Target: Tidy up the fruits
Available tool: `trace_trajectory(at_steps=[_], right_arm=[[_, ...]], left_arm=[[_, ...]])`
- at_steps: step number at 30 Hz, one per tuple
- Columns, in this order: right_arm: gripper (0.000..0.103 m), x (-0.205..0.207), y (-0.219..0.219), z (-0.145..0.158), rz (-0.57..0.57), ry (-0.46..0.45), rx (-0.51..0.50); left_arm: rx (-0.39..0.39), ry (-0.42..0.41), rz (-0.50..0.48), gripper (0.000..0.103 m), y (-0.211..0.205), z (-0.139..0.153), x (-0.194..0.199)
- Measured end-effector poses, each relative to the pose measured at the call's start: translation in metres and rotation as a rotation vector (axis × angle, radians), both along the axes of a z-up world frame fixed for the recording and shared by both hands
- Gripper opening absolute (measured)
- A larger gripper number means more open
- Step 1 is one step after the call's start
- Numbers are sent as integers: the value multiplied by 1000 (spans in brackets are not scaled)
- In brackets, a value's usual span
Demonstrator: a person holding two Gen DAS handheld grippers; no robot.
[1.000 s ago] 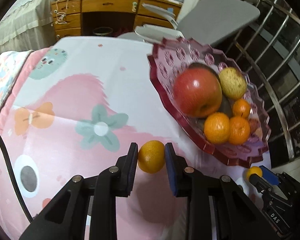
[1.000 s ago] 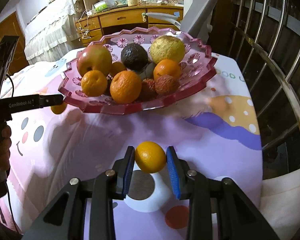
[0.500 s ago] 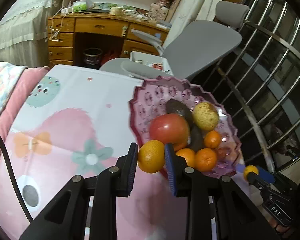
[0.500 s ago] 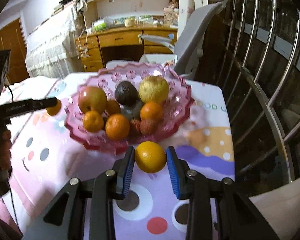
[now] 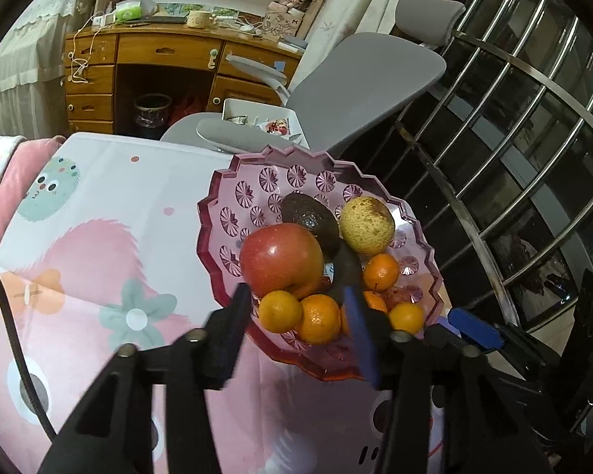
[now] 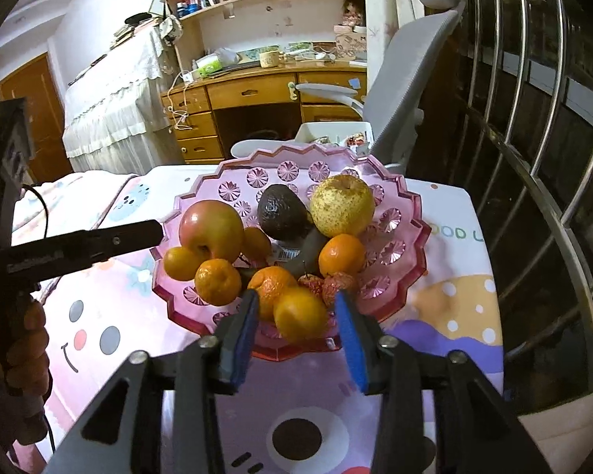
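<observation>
A pink glass bowl (image 5: 225,213) (image 6: 395,213) on the cartoon tablecloth holds a red apple (image 5: 280,260), a dark avocado (image 5: 308,217), a yellow pear (image 5: 367,223) and several oranges. My left gripper (image 5: 296,314) hangs over the bowl's near left rim with its jaws opening. An orange (image 5: 280,312) lies in the bowl between them, clear of both pads. My right gripper (image 6: 296,316) is over the near right rim, its jaws opening too. Its orange (image 6: 300,314) rests at the rim, touching neither pad.
A grey office chair (image 5: 367,79) stands just behind the table, with a wooden desk (image 5: 158,55) farther back. A steel railing (image 5: 514,158) runs along the right side. A hand (image 6: 23,347) holds the left gripper's handle at the left edge of the right wrist view.
Both grippers rose from the tablecloth and carried their oranges over the bowl's rim. Their jaws have since parted, and both oranges now lie in the bowl.
</observation>
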State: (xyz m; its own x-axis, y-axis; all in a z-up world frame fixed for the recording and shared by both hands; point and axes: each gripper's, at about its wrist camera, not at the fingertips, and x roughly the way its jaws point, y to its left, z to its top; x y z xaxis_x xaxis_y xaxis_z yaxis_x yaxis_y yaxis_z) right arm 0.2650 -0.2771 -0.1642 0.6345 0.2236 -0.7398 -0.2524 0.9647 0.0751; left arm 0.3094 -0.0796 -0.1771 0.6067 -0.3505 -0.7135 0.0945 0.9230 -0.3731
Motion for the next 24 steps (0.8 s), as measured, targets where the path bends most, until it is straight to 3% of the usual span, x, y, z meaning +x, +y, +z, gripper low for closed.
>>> trace_trajectory(at_steps=[3, 5, 8, 12, 17, 21, 24], right_arm=[[45, -8, 4, 3, -28, -1, -6], [45, -15, 6, 2, -47, 12, 2], [46, -28, 13, -4, -97, 52, 3], [58, -54, 26, -19, -152, 122, -2], [60, -95, 44, -35, -199, 247, 10], [68, -130, 53, -34, -186, 405, 75], [71, -152, 56, -20, -166, 469, 42]], left_arm=[[8, -3, -2, 60, 9, 2, -8], [41, 4, 11, 72, 14, 1, -14], [123, 41, 22, 72, 26, -6, -25], [165, 123, 18, 72, 51, -20, -50], [242, 257, 1, 73, 76, -23, -95], [294, 323, -35, 82, 81, 3, -137], [299, 316, -55, 87, 79, 36, -165]])
